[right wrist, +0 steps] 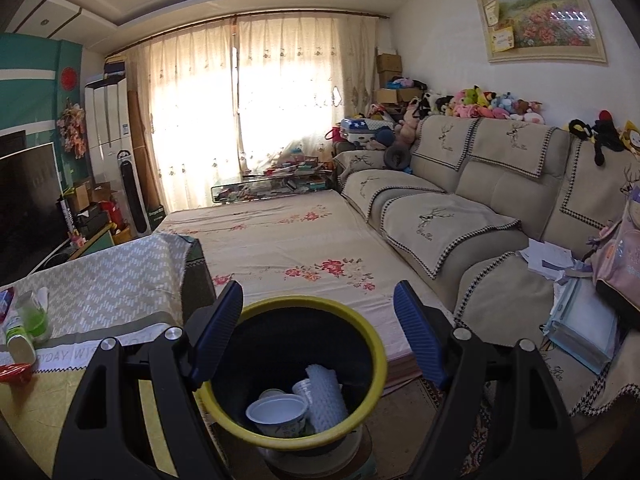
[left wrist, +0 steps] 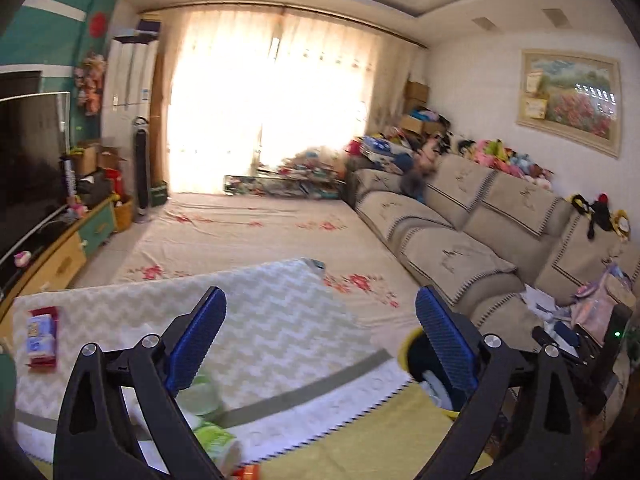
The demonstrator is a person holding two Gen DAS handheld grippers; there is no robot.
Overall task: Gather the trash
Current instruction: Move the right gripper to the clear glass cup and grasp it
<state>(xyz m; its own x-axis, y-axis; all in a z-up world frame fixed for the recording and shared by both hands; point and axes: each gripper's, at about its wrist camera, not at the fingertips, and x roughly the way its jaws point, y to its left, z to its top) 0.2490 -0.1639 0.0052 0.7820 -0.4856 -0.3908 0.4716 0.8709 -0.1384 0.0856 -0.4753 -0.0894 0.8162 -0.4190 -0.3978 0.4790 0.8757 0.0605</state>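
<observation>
Fingers spread and empty on both our grippers; right gripper [right wrist: 318,312] hangs over the bin [right wrist: 374,344], left gripper [left wrist: 320,320] nearer the green bottles [left wrist: 208,400], low-left.

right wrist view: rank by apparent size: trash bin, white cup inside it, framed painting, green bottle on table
1. trash bin, largest
2. framed painting, far away, so really bigger than it looks
3. white cup and green bottle: look alike, not ranked

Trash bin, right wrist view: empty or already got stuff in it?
Not empty. The yellow-rimmed trash bin holds a white cup, a ribbed white plastic piece and another cup behind them, low against the black liner.
</observation>
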